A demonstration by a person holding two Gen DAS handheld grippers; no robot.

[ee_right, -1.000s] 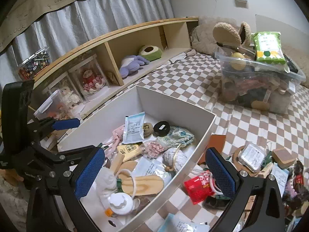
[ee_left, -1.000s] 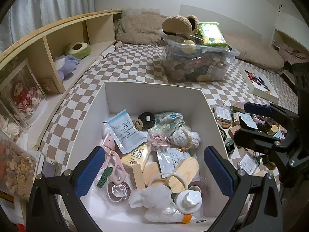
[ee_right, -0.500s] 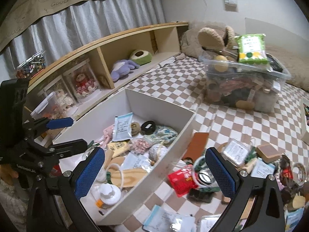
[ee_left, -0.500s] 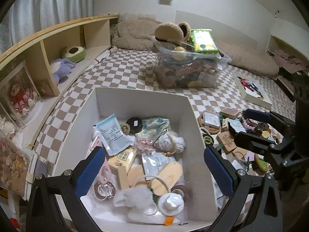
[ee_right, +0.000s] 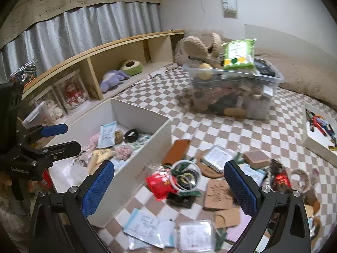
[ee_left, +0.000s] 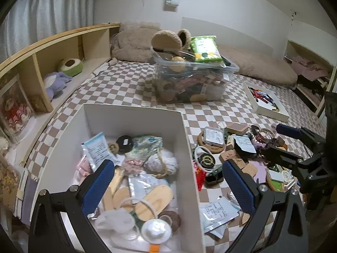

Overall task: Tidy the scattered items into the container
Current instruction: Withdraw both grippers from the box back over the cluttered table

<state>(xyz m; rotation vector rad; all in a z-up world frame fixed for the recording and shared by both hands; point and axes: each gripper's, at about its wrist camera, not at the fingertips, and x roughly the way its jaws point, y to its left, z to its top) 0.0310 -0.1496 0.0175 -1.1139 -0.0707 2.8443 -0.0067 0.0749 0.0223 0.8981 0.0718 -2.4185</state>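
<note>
Both grippers empty, fingers wide. Right gripper [ee_right: 168, 187] above scattered pile; next: descend on red packet [ee_right: 159, 184], carry into white box [ee_right: 134, 168].

Dim indoor light, fisheye-warped edges, right view motion-blurred

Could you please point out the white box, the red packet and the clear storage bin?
white box [ee_right: 134, 172], right wrist view, outer side wall.
red packet [ee_right: 159, 184], right wrist view, centre.
clear storage bin [ee_left: 189, 84], left wrist view, front wall.
</note>
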